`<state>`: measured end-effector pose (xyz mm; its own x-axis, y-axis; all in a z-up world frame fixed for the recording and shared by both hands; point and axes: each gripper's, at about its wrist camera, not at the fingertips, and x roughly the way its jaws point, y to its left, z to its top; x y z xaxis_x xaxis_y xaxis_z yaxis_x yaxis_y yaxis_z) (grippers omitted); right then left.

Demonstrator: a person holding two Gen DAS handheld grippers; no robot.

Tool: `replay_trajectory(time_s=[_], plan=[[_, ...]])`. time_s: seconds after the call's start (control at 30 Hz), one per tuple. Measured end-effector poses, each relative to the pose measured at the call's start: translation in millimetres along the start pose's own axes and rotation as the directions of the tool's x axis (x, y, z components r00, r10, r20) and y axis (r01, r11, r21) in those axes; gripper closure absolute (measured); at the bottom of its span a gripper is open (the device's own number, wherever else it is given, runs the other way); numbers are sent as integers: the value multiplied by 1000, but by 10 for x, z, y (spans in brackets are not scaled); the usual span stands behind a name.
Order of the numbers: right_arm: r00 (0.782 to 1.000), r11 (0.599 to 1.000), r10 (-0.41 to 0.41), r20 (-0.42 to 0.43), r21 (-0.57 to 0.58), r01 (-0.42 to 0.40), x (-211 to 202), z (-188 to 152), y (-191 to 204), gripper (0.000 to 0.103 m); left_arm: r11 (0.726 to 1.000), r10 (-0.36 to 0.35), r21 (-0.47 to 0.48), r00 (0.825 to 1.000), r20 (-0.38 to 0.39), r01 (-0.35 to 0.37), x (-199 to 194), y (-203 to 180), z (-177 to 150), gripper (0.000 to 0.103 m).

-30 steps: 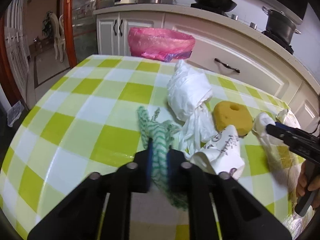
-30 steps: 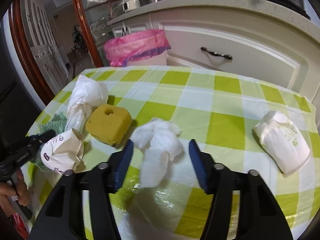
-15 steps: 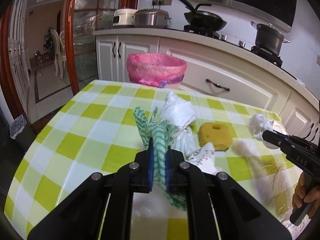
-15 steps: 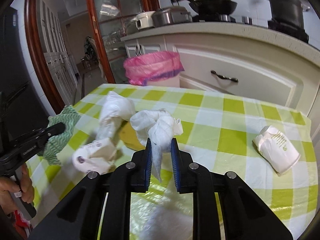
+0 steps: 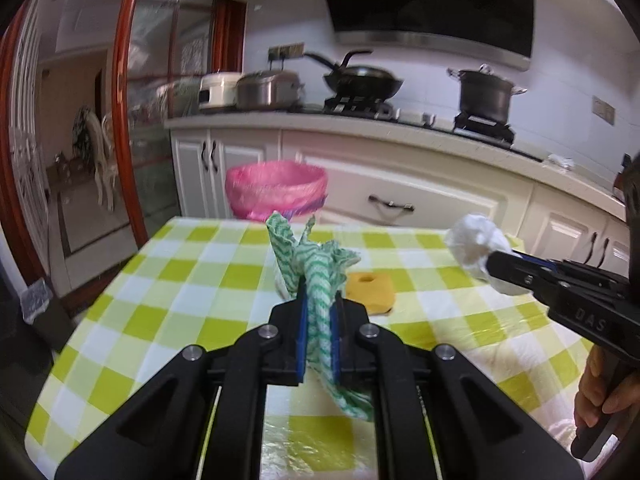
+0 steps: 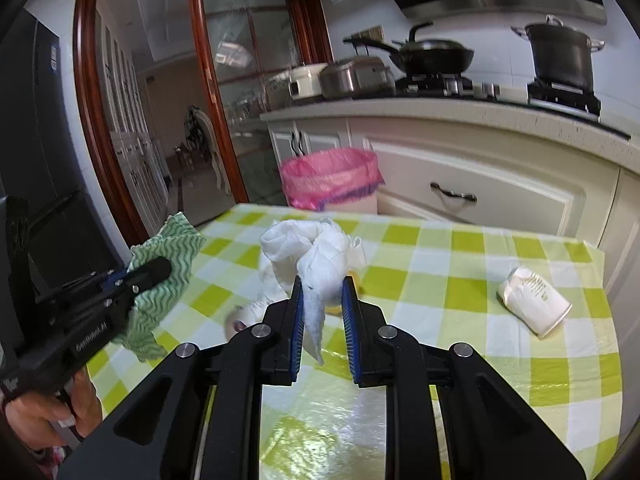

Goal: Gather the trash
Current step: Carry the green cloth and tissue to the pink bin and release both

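Left wrist view: one left gripper (image 5: 319, 300) at centre, clenched on one green-white wavy cloth (image 5: 316, 268); one yellow sponge (image 5: 370, 286) just right on the checked table (image 5: 168, 304); one pink-lined bin (image 5: 276, 188) above; right gripper (image 5: 496, 268), marked "DAS", grips one white wad (image 5: 476, 242).

Right wrist view: right gripper (image 6: 323, 292) pinches that wad (image 6: 316, 256); one printed paper cup (image 6: 534, 300) lies right; left gripper (image 6: 160, 268) reads "GenRobot.AI".

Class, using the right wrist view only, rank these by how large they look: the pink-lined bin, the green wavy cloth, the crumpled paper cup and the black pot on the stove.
1. pink-lined bin and green wavy cloth: about alike; the cloth is much nearer, so unsure.
2. black pot
3. crumpled paper cup, only slightly smaller than the pot.
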<state>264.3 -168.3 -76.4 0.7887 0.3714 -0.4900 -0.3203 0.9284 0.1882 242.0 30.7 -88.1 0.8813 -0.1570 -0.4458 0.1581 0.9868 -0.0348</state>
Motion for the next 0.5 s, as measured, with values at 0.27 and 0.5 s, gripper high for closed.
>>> replay_trajectory(time_s=[0.27, 0.5], plan=[[998, 1000, 26, 59, -11, -26, -176, 181, 171, 84, 999, -14, 43, 996, 85, 10, -324, -116, 134, 94], [996, 999, 44, 80, -23, -42, -121, 341, 261, 84, 998, -21, 54, 992, 122, 15, -273, -83, 319, 94]])
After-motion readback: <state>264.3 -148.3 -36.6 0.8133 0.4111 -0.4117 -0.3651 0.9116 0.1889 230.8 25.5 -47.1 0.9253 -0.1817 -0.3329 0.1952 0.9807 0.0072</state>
